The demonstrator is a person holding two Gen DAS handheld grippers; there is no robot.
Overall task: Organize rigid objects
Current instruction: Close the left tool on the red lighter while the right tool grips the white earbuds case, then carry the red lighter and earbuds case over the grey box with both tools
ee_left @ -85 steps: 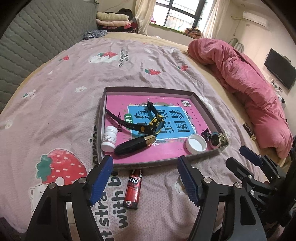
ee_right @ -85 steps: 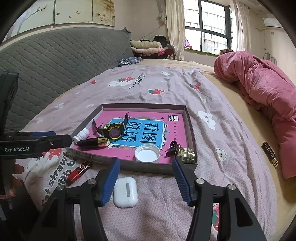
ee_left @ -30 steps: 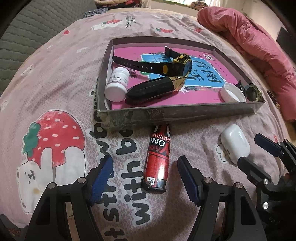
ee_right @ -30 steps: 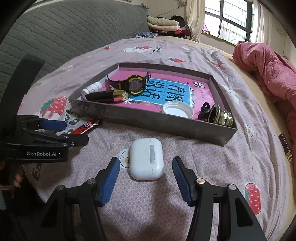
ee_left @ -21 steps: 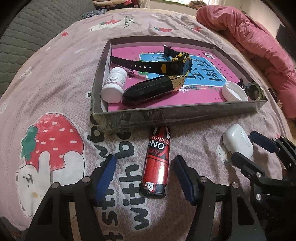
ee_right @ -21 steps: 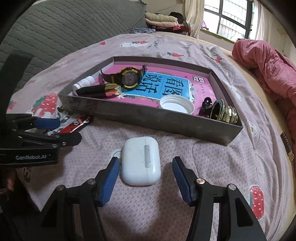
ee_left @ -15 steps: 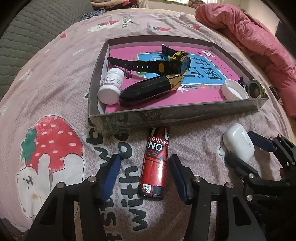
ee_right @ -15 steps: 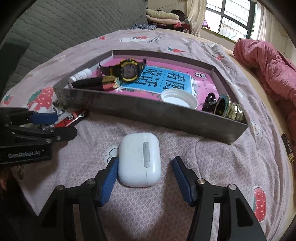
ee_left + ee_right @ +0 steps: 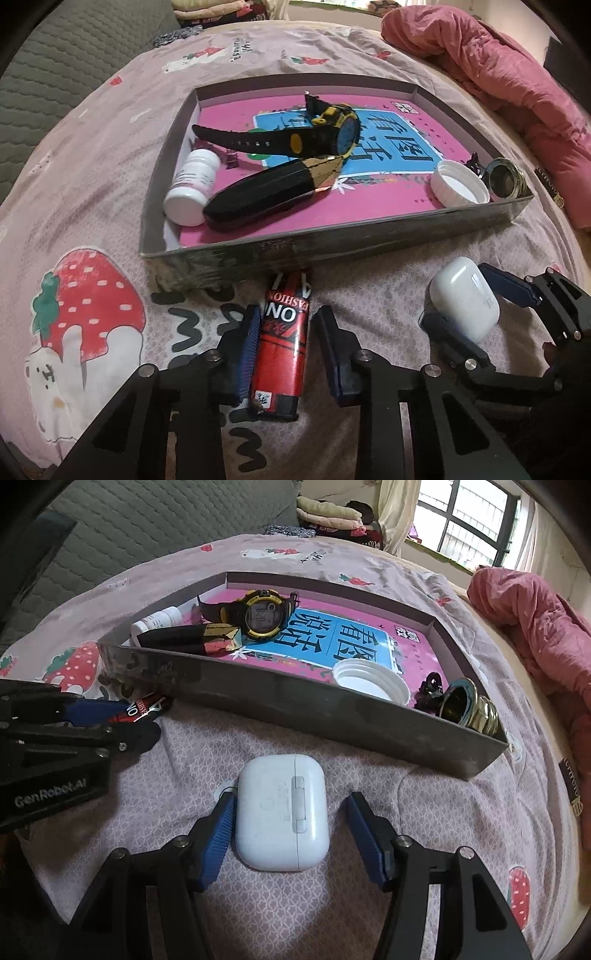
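A red lighter (image 9: pixel 284 339) lies on the bedsheet just in front of the grey tray (image 9: pixel 332 247). My left gripper (image 9: pixel 288 347) straddles it with jaws closing; the left pad is against the lighter, and a small gap shows at the right pad. To the right lies a white earbud case (image 9: pixel 282 812), flat on the sheet between the wide-open fingers of my right gripper (image 9: pixel 293 830), with a gap on its right side. The tray holds a black and yellow watch (image 9: pixel 325 133), a white bottle (image 9: pixel 192 184), a black and gold case (image 9: pixel 266 192), a white cap (image 9: pixel 460 182) and a brass fitting (image 9: pixel 504 181).
The tray's front wall (image 9: pixel 295 701) stands close behind both grippers. A pink duvet (image 9: pixel 498 74) is heaped at the right side of the bed. A grey quilted headboard (image 9: pixel 147 517) runs along the left. Folded clothes (image 9: pixel 325 515) sit at the far end by the window.
Both grippers came down close over the sheet. The left jaws narrowed around the red lighter. The right gripper slid forward so the earbud case sits between its fingers, still wide.
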